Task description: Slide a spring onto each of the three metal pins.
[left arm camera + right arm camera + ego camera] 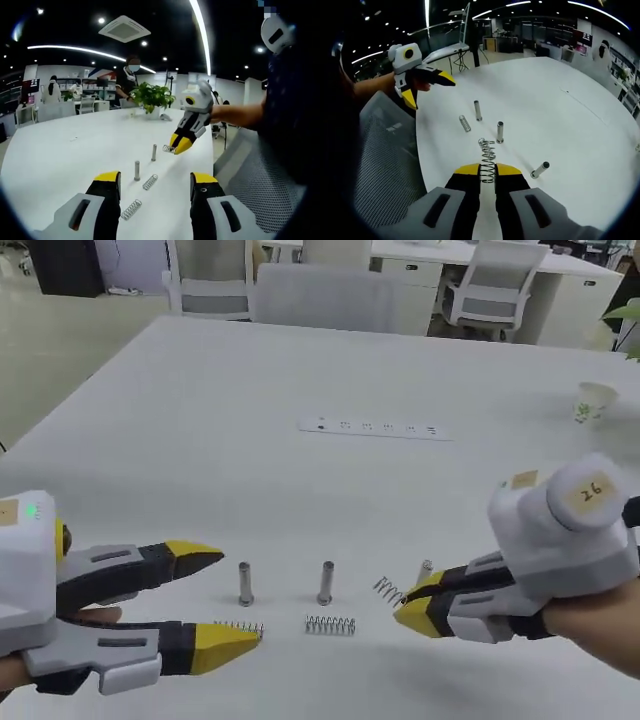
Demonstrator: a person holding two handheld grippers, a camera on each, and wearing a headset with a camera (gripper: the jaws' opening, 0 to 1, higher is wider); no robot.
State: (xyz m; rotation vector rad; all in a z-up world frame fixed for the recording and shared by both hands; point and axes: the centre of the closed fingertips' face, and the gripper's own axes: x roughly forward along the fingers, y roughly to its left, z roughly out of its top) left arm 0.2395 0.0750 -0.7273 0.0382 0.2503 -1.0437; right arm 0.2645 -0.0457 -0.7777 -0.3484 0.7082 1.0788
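Observation:
Three short metal pins rise from the white table (300,490): the left pin (245,583), the middle pin (326,582), and the right pin (426,569), which is partly hidden behind my right gripper (405,605). That gripper is shut on a spring (388,590) that sticks out past its yellow tips, also seen in the right gripper view (487,159). My left gripper (230,600) is open at the near left. One loose spring (238,627) lies by its lower jaw, and between the jaws in the left gripper view (131,209). Another spring (330,625) lies in front of the middle pin.
A white power strip (375,427) is set into the table's middle. A paper cup (595,400) stands at the far right. Office chairs (490,285) line the far side. A potted plant (152,95) stands at the table's end.

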